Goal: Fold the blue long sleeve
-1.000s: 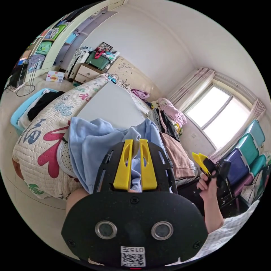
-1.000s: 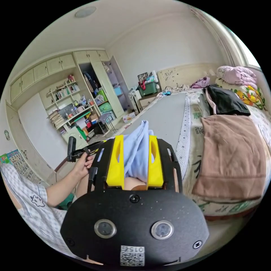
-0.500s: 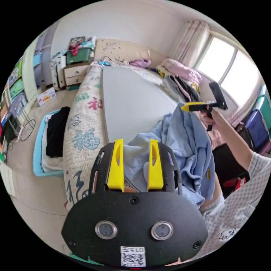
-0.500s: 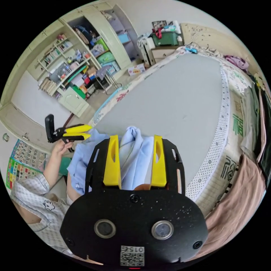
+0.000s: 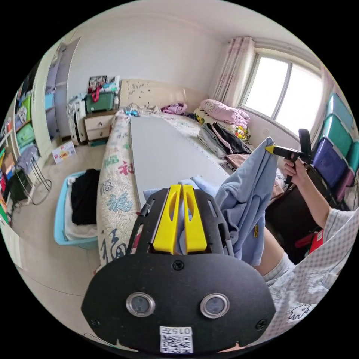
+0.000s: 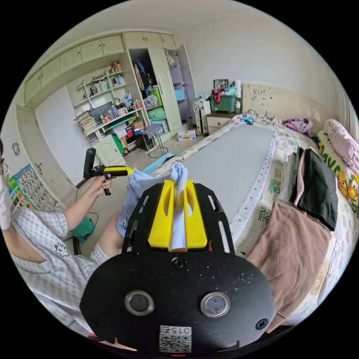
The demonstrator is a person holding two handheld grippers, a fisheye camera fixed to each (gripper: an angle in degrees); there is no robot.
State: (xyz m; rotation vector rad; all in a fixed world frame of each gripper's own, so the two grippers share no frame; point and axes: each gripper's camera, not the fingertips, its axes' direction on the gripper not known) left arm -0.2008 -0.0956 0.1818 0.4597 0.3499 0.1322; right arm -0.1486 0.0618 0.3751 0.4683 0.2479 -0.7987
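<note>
Garment: the soft, pale blue long-sleeved cotton top (image 5: 243,198) is held bunched in the air at the near end of the grey board (image 5: 164,157); judged light and limp, best taken at shoulder seams

Left gripper (image 5: 178,218): yellow jaws pressed together on a fold of it

Right gripper (image 6: 178,217): jaws likewise clamped on cloth

Surroundings: folded brown garment (image 6: 299,243) lies at the right on the quilted bed (image 5: 112,179)

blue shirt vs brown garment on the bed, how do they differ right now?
The blue shirt hangs bunched in the air; the brown garment lies spread on the bed. The blue shirt is pinched by both the left gripper and the right gripper; nothing grips the brown garment. The blue shirt is crumpled with deep folds; the brown garment is mostly smooth, draping over the bed's edge. Both are soft, plain-coloured clothes.
</note>
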